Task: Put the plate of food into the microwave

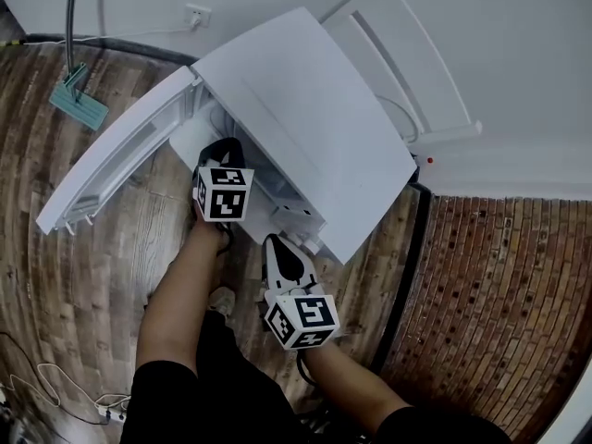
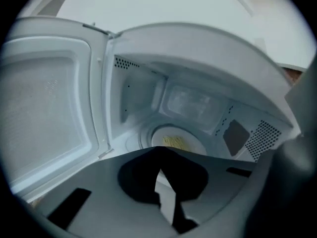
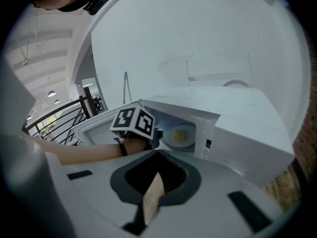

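Observation:
The white microwave (image 1: 310,109) stands with its door (image 1: 116,169) swung wide to the left. Inside, on the turntable, lies a white plate with yellow food (image 2: 177,141), also seen through the opening in the right gripper view as the plate (image 3: 180,135). My left gripper (image 1: 222,148) is at the mouth of the cavity, shut, with nothing between its jaws (image 2: 159,176); the plate lies a little beyond its tips. My right gripper (image 1: 279,248) hangs back in front of the microwave's right side, shut and empty (image 3: 155,181). The left gripper's marker cube (image 3: 132,121) shows ahead of it.
A mop (image 1: 78,100) leans at the back left by a wall socket (image 1: 196,13). A white appliance (image 1: 407,72) stands behind the microwave. Cables (image 1: 55,387) lie on the wooden floor at the left. Brick-patterned floor (image 1: 499,285) lies to the right.

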{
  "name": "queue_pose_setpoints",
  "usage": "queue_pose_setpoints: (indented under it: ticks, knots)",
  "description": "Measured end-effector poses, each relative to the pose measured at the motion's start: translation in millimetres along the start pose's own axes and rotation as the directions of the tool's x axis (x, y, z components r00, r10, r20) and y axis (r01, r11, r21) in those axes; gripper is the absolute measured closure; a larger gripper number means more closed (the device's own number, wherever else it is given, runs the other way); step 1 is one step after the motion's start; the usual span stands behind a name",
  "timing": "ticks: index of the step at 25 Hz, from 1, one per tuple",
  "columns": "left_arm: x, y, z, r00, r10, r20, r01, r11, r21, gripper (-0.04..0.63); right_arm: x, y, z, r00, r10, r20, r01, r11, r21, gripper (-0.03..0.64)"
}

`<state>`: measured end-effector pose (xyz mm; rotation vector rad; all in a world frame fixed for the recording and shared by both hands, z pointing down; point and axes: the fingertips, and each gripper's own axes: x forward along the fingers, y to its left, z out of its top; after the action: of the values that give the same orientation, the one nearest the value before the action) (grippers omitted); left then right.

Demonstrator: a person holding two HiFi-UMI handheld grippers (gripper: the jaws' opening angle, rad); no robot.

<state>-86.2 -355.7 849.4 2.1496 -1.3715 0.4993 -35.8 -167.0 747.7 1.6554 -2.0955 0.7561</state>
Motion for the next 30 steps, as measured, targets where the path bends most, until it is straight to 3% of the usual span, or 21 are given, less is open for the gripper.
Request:
queue_pose_setpoints:
  ticks: [5, 11, 13, 18, 24, 30]
  knots:
    - [-69.5, -1.3, 3.5, 1.000, 0.003, 0.017, -0.003, 1.000, 0.003, 0.597, -3.4, 0.4, 8.2, 0.999, -0.015, 0.028, 0.015, 1.000, 0.005, 0.611]
    - [-165.1, -22.8, 4.3, 0.999, 0.026, -0.019, -0.029, 0.988, -0.150, 0.597, -30.9, 9.5, 32.7, 0.998, -0.020, 0.055, 0.020, 1.000, -0.002, 0.611]
    - [-192.0, -39.6, 12.7, 0.999, 0.017, -0.032, -0.022, 0.986, -0.166, 0.597, -49.0, 8.1, 47.0, 0.997, -0.035, 0.066, 0.035, 0.999, 0.009, 0.609]
    - [-246.9, -82.5, 66.6, 0.998, -0.029, -0.050, 0.029, 1.000, 0.010, 0.597, -99.5, 8.8, 106.8, 0.984, -0.075, 0.160, 0.060, 0.994, 0.092, 0.611]
    - [-320.1, -144.9, 160.9, 0.989, -0.147, 0.005, 0.145, 0.983, 0.109, 0.597, -172.7, 15.9, 188.4, 0.955, -0.113, 0.274, 0.080, 0.988, 0.129, 0.611]
    - [-380.6, -191.1, 211.2, 0.966, -0.253, 0.048, 0.245, 0.960, 0.135, 0.597, -248.8, 22.8, 226.9, 0.944, -0.140, 0.297, 0.124, 0.990, 0.071, 0.611]
